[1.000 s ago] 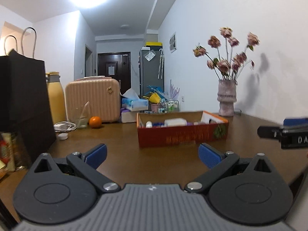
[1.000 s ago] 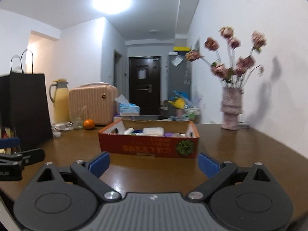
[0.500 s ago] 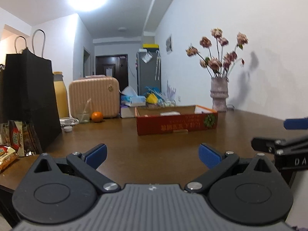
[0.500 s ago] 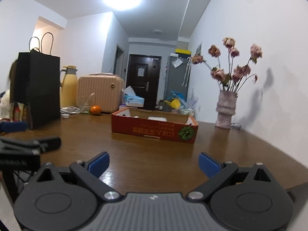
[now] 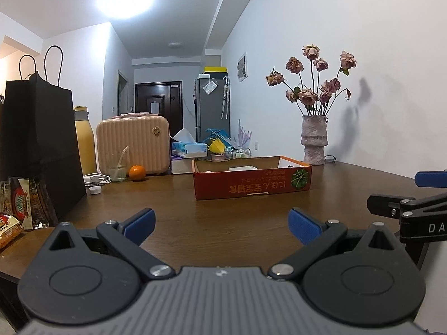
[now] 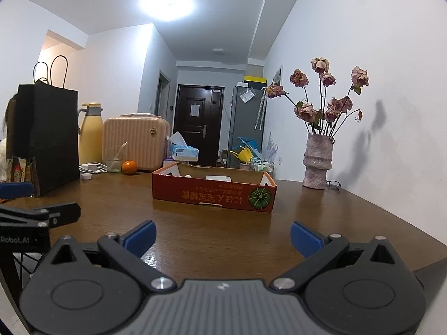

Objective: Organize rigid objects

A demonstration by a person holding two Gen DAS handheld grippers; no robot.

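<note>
Both grippers were spread wide and empty: left gripper, right gripper, held low over the near edge of the table. The red box sat straight ahead of both, well apart from the fingertips, with small white items inside; I couldn't tell what they were.

Risks, as I judged them: at this low angle the box's near wall hid most of the contents, so a reach in could clip the cardboard and shove the box. The vase stood ahead-right of the right gripper; a wide swing could tip it.

Versus a second ago: both grippers had pulled back, box looked farther off, and more of the black bag showed at left.
</note>
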